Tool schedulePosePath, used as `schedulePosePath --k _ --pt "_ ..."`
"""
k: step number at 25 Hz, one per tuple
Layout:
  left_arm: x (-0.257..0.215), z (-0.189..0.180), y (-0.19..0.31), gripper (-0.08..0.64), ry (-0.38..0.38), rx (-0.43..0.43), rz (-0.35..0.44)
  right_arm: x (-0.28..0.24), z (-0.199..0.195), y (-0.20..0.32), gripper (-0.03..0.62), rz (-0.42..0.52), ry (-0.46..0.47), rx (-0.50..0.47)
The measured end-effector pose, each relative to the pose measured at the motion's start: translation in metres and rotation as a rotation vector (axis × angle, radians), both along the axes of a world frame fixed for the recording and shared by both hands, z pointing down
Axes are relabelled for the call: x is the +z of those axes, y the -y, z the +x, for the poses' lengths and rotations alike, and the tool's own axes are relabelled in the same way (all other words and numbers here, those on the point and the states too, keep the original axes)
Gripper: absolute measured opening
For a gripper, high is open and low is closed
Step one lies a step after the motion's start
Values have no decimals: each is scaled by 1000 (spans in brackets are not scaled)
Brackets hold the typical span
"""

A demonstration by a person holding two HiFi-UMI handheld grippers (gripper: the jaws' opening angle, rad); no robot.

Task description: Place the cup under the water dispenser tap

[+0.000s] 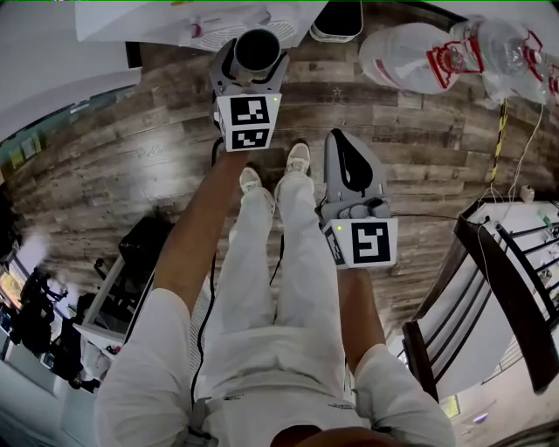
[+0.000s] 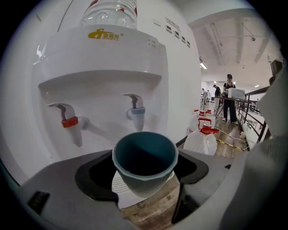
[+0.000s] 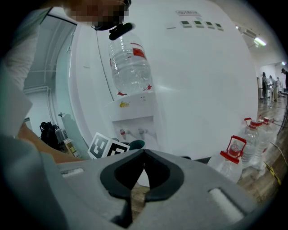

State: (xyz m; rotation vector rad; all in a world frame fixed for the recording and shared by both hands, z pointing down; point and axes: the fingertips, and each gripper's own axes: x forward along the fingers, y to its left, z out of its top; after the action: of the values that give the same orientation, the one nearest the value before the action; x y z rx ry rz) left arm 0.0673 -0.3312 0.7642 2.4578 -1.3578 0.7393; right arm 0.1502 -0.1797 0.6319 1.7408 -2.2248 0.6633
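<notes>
- The left gripper (image 2: 144, 179) has its jaws clamped on the sides of a teal cup (image 2: 145, 152). The cup is round, tapered, upright and empty.
- The cup is held in front of the white, glossy water dispenser (image 2: 103, 63), its rim lower than the blue tap (image 2: 137, 115) and apart from it. A red tap (image 2: 69, 122) is to the left.
- A clear water bottle (image 2: 109, 12) stands inverted on top of the dispenser.
- The right gripper (image 3: 144, 155) has its jaws together, holding nothing.
- Clear plastic jugs (image 1: 410, 57) with red caps lie on the wood-plank floor (image 1: 131, 175).
</notes>
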Motion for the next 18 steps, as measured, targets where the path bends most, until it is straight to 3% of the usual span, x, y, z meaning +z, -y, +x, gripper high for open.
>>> schedulePosePath --k 6,18 --pt "24 9 13 374 39 19 -1 10 3 -4 -2 -10 -8 -8" --pt "61 17 34 376 17 32 -2 29 7 -3 -2 -30 -11 -8"
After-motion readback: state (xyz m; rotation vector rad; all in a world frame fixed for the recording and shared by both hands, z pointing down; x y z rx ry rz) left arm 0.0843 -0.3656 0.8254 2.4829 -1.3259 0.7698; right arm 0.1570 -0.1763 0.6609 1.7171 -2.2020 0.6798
